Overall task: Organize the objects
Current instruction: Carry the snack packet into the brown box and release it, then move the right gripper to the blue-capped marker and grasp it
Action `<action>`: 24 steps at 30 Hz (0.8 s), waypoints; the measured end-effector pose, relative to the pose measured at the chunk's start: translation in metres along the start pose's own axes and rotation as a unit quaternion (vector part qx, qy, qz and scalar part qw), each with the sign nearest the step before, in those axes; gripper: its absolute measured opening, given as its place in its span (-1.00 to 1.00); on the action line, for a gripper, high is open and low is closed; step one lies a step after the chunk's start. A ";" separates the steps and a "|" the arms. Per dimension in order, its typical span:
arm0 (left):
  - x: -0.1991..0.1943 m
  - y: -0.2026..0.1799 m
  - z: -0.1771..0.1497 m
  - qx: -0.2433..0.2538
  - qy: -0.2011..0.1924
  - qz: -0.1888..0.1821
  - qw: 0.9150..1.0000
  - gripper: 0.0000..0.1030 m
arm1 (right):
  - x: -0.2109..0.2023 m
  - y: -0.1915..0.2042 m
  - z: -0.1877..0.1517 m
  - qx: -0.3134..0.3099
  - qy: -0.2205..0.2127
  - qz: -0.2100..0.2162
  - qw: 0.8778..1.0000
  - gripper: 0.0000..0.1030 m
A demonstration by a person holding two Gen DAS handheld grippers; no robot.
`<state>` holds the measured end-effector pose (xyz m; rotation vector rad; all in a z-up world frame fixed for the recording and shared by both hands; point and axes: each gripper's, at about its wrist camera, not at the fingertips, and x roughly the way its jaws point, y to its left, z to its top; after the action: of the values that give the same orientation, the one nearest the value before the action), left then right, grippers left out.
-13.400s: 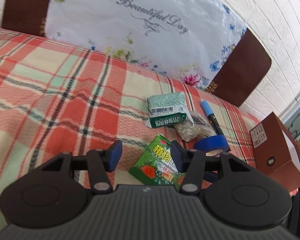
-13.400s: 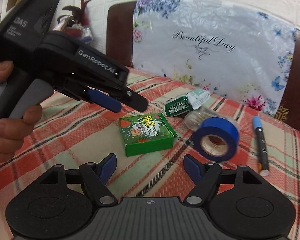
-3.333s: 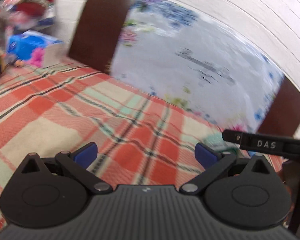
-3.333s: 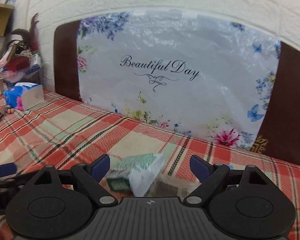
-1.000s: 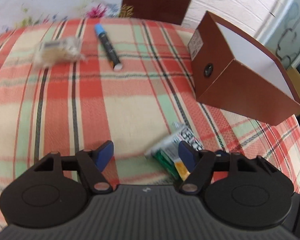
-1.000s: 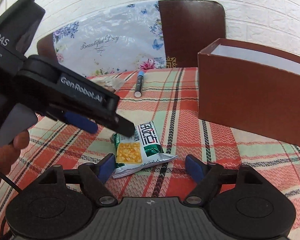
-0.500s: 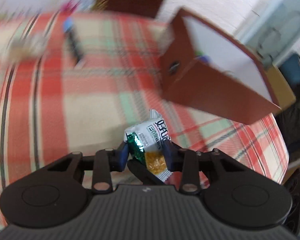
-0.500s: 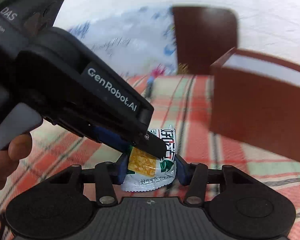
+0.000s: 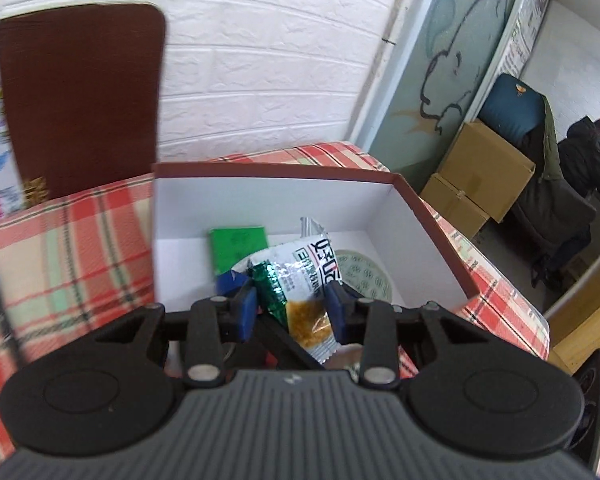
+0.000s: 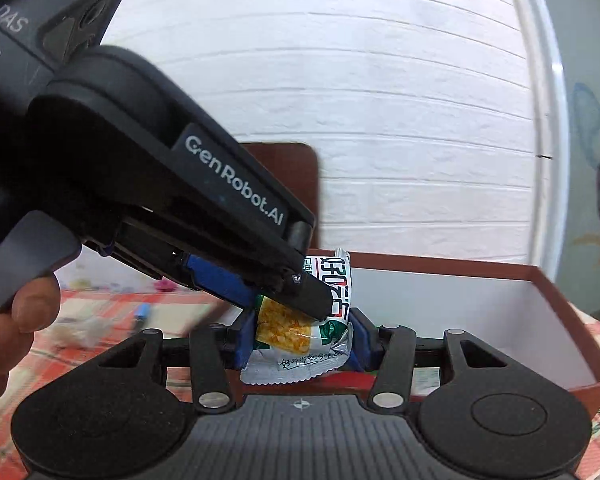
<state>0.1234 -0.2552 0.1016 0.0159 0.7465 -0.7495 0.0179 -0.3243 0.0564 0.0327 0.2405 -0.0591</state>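
A silver and green snack packet (image 9: 300, 280) with a yellow picture is gripped by both grippers at once. My left gripper (image 9: 292, 310) is shut on it and holds it over the open brown box (image 9: 432, 220) with white inside. My right gripper (image 10: 300, 340) is shut on the same packet (image 10: 300, 336), at the box's near rim (image 10: 540, 276). Inside the box lie a green carton (image 9: 238, 246), the blue tape roll (image 9: 230, 282) and a pale round item (image 9: 360, 276).
The box stands on a red plaid cloth (image 9: 72, 248). A blue marker (image 10: 142, 314) and a clear bag (image 10: 80, 328) lie on the cloth to the left. A brown chair back (image 9: 80, 96) stands behind. Cardboard boxes (image 9: 484, 176) and a seated person (image 9: 588, 152) are at the far right.
Both grippers closed on the snack packet on the cloth, lifted it and carried it to the right, over the open brown box.
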 end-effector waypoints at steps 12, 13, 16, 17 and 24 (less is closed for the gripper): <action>-0.038 0.034 -0.005 -0.023 -0.062 0.068 0.995 -0.07 | -0.005 -0.005 -0.008 0.024 -0.031 -0.040 0.998 0.18; -0.048 0.042 -0.009 -0.034 -0.070 0.077 0.994 -0.05 | -0.011 0.001 -0.006 0.022 -0.043 -0.036 0.998 0.18; -0.084 0.078 -0.034 -0.077 -0.099 0.120 0.985 0.14 | -0.028 0.016 -0.001 0.013 -0.069 -0.005 0.998 0.18; -0.093 0.092 -0.046 -0.091 -0.104 0.145 0.980 0.24 | -0.036 0.025 -0.001 0.008 -0.072 0.011 0.997 0.18; -0.115 0.201 -0.142 -0.188 -0.045 0.296 0.935 0.26 | -0.018 0.106 -0.010 -0.048 0.011 0.143 0.989 -0.03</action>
<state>0.1053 0.0028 0.0187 -0.1360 0.7354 -0.0251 0.0043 -0.2173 0.0538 -0.0280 0.2580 0.2378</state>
